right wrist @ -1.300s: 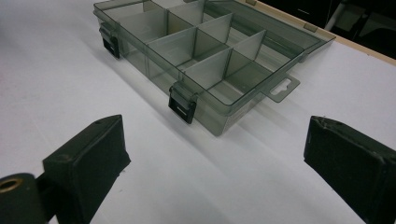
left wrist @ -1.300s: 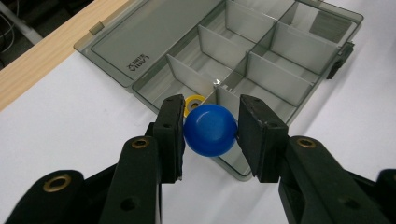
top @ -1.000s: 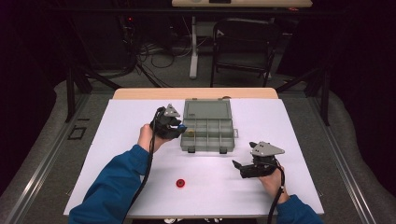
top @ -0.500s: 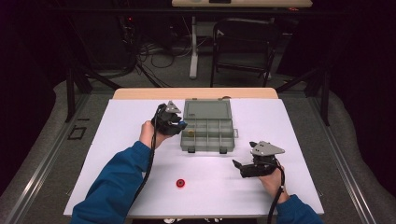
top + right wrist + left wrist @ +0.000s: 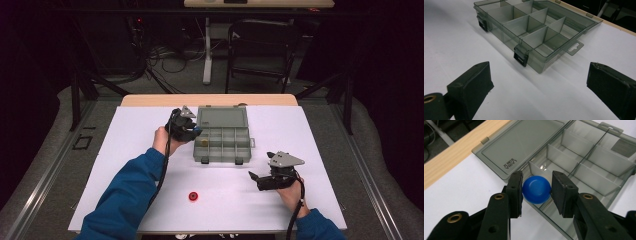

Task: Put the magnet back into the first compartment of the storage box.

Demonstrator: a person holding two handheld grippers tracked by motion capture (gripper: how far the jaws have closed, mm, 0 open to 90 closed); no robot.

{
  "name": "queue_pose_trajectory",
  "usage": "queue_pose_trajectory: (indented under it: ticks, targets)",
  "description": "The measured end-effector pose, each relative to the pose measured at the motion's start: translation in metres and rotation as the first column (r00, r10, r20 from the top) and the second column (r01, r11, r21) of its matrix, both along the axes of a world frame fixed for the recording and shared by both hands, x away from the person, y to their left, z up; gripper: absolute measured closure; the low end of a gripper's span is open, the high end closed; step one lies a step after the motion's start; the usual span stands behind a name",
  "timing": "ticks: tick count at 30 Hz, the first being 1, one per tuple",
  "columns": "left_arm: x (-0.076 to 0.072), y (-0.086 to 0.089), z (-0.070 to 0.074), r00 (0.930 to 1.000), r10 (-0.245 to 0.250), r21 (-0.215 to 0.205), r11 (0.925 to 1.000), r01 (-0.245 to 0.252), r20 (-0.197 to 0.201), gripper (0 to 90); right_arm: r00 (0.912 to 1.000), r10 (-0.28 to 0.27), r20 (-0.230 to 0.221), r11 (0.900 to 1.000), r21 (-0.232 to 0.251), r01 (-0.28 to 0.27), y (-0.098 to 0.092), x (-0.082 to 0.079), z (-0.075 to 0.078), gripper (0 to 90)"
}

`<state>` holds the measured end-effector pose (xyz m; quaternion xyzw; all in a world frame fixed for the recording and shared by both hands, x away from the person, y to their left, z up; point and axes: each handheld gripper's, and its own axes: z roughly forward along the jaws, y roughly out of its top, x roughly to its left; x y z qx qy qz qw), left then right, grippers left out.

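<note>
Blue ball [image 5: 535, 189] (gripped) between left tongs [image 5: 536, 191]

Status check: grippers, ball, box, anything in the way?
Left gripper shut on blue ball, over the open box edge. Right gripper open, empty, near the box. Red piece on the table, clear of the path.

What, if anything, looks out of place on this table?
Only the small red piece, lying alone on the white table, apart from the open organizer box. The left gripper holds a blue ball over it.
</note>
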<state>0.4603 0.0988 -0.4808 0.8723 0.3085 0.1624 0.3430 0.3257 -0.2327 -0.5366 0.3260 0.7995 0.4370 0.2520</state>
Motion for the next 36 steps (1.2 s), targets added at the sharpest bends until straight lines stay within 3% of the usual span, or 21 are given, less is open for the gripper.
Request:
queue_pose_trajectory:
  ticks: [18, 24, 25, 26, 28, 32, 36]
  targets:
    - [0.018, -0.014, -0.018, 0.9991, 0.018, 0.035, 0.9993, -0.016, -0.039, 61.6, 0.9999, 0.008, -0.007, 1.000, -0.006, -0.008, 0.001, 0.001, -0.001, 5.1]
    - [0.027, -0.017, -0.029, 0.9972, 0.020, 0.055, 0.9983, -0.016, -0.072, 61.0, 0.9999, 0.010, -0.007, 1.000, -0.008, -0.010, 0.002, 0.002, -0.001, 5.1]
    - [0.028, -0.017, -0.031, 0.9969, 0.026, 0.053, 0.9984, -0.022, -0.074, 53.7, 0.9999, 0.008, -0.006, 1.000, -0.005, -0.008, 0.001, 0.001, -0.001, 5.1]
    - [0.029, -0.017, -0.031, 0.9964, 0.026, 0.054, 0.9983, -0.022, -0.080, 53.7, 0.9999, 0.008, -0.006, 1.000, -0.005, -0.008, 0.001, 0.001, -0.001, 5.1]
    - [0.028, -0.014, -0.030, 0.9963, 0.036, 0.040, 0.9987, -0.033, -0.078, 43.5, 1.0000, 0.006, -0.006, 1.000, -0.004, -0.006, 0.001, 0.002, -0.001, 5.1]
    - [0.019, -0.009, -0.017, 0.9981, 0.033, 0.012, 0.9994, -0.033, -0.053, 20.9, 1.0000, 0.006, -0.001, 1.000, -0.004, -0.006, 0.000, 0.001, 0.000, 5.1]
    - [0.008, -0.005, -0.008, 0.9996, 0.013, -0.002, 0.9999, -0.013, -0.027, 14.5, 1.0000, 0.007, -0.001, 1.000, -0.004, -0.007, 0.001, 0.000, 0.000, 5.1]
